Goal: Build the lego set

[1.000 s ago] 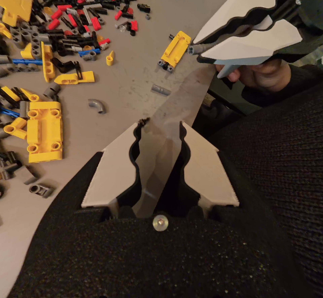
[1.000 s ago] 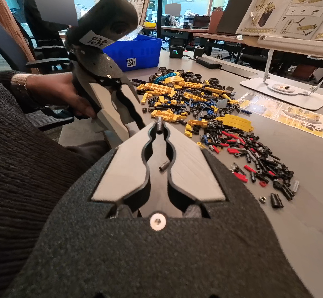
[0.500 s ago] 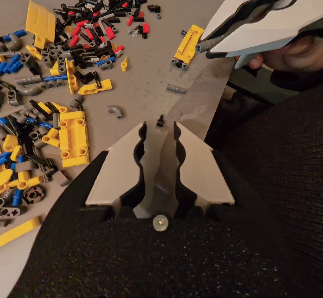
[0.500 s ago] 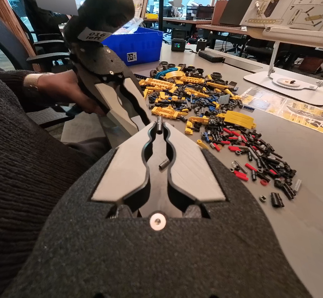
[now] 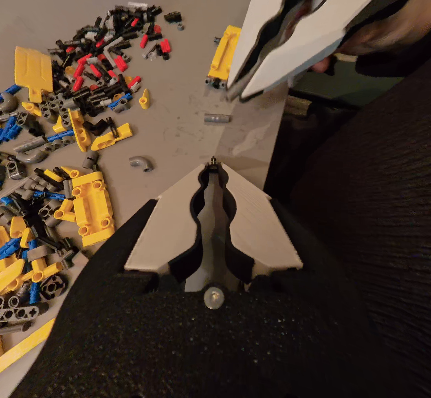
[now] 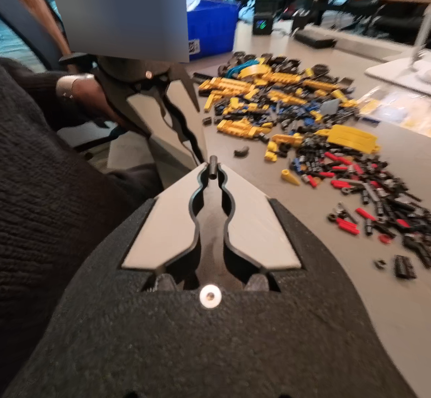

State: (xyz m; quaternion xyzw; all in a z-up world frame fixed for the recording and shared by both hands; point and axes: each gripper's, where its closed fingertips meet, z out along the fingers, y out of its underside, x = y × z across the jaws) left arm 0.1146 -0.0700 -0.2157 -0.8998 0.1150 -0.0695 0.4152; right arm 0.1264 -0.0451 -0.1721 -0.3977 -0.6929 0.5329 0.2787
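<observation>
A tiny black pin (image 5: 212, 164) sits pinched at the tips of the left gripper (image 5: 212, 168), above the grey table's (image 5: 177, 116) near edge. The right gripper (image 6: 213, 169) clamps a dark grey axle connector (image 6: 213, 170), upright, just beside that edge.

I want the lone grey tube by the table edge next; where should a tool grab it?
Pinch the grey tube across its middle from straight above, probably. It lies flat on the table, clear of other pieces, long sides exposed.
</observation>
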